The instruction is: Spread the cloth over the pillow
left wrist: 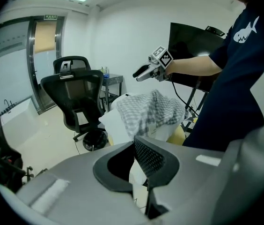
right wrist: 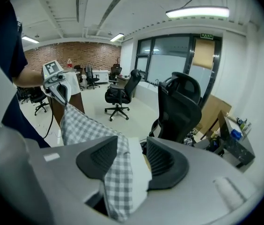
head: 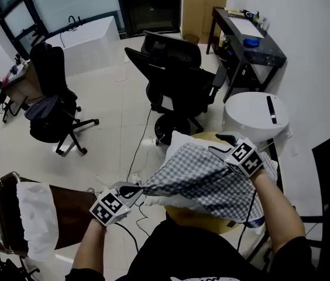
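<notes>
Spreading a checked cloth point(head: 203, 177) over a white pillow point(head: 179, 142) on a round yellow table point(head: 195, 218).
Pinched by one corner in the shut jaws of the left gripper point(head: 137, 189) and drawn taut off the pillow's near-left edge; draped otherwise across the pillow's top, with white left bare along the far edge. At the cloth's right end, the right gripper point(head: 220, 144) just above the fabric, jaws apart, gripping nothing, with cloth and pillow in sight between the pads. Directly beyond the table, a black office chair point(head: 176, 81).
</notes>
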